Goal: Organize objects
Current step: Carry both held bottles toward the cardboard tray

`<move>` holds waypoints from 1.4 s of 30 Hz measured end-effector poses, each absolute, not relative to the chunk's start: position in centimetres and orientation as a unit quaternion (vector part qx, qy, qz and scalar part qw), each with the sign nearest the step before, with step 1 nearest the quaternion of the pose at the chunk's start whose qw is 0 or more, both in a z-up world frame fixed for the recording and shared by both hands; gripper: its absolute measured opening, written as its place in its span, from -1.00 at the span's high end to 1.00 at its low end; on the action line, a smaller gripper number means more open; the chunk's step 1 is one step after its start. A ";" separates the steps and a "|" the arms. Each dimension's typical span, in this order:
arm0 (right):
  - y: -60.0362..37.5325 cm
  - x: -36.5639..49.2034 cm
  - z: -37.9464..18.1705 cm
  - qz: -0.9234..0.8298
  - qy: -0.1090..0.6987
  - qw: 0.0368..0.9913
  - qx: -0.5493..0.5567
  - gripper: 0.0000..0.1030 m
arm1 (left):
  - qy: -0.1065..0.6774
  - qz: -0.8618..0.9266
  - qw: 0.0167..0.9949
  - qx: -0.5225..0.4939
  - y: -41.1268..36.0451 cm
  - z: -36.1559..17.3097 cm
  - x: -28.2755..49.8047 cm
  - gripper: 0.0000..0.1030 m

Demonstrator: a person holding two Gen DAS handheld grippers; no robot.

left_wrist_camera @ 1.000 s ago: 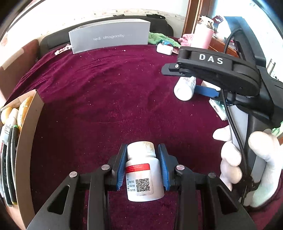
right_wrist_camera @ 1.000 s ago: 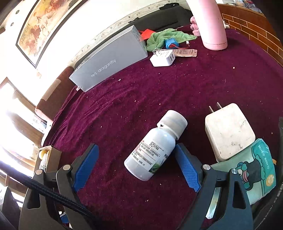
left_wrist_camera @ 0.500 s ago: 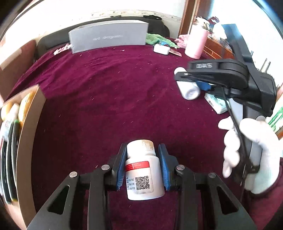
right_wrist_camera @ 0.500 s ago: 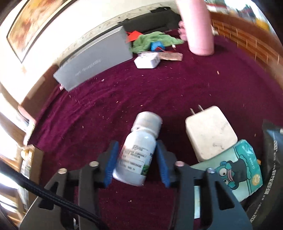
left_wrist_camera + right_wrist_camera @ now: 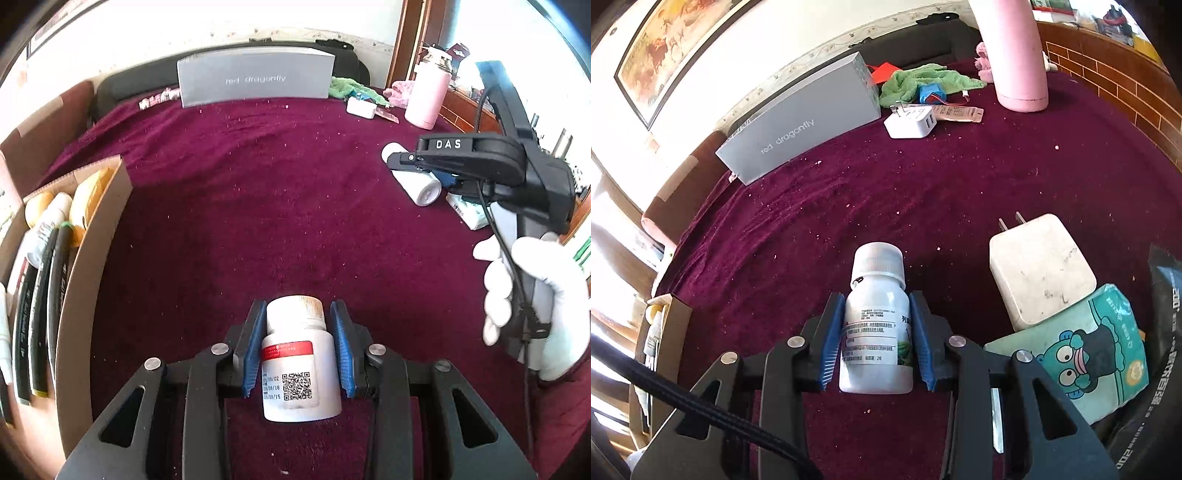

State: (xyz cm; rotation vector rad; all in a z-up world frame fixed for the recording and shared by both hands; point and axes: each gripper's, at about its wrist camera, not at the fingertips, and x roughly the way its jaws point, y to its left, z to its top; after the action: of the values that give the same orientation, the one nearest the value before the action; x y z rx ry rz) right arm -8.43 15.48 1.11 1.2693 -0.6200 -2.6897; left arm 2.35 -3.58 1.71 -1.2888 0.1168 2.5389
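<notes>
My left gripper [image 5: 298, 343] is shut on a white pill bottle with a red label band [image 5: 300, 369], held above the maroon cloth. My right gripper [image 5: 875, 339] is shut on a white bottle with a green-printed label [image 5: 874, 332]; its cap points away from me. In the left wrist view the right gripper [image 5: 413, 170] holds that bottle [image 5: 417, 184] at the right, in a white-gloved hand [image 5: 535, 302]. A cardboard box [image 5: 88, 280] at the left holds tubes and bottles; it also shows in the right wrist view [image 5: 670, 332].
A white charger [image 5: 1039, 269] and a tissue pack [image 5: 1089, 350] lie right of the right gripper. A grey box [image 5: 255, 79], green cloth [image 5: 923, 83], small white charger [image 5: 912, 123] and pink flask [image 5: 1015, 55] stand at the back of the maroon cloth [image 5: 258, 192].
My right gripper closed on the lying white bottle and turned it in line with the fingers. My left gripper kept hold of the pill bottle and moved back slightly.
</notes>
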 end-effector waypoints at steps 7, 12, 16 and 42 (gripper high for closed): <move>15.3 -8.4 1.2 -0.886 -0.194 0.046 0.418 0.37 | 0.044 0.880 0.152 -0.447 -3.3 1.8 2.5 0.33; 14.7 -8.1 1.5 -0.892 -0.166 0.023 0.419 0.38 | -0.001 0.876 0.163 -0.453 -5.3 2.3 3.2 0.44; 14.9 -7.0 1.8 -0.889 -0.177 0.023 0.423 0.38 | -0.007 0.880 0.174 -0.441 -6.3 3.4 4.4 0.44; 11.1 2.2 3.1 -0.866 -0.210 0.118 0.439 0.38 | -0.015 0.892 0.186 -0.412 -8.7 5.6 9.1 0.43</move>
State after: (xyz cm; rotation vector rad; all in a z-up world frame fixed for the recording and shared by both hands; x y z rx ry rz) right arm 2.22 11.08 3.11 1.2841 -0.6134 -2.5321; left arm 9.12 -8.67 5.60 -1.1595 -0.0434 2.5113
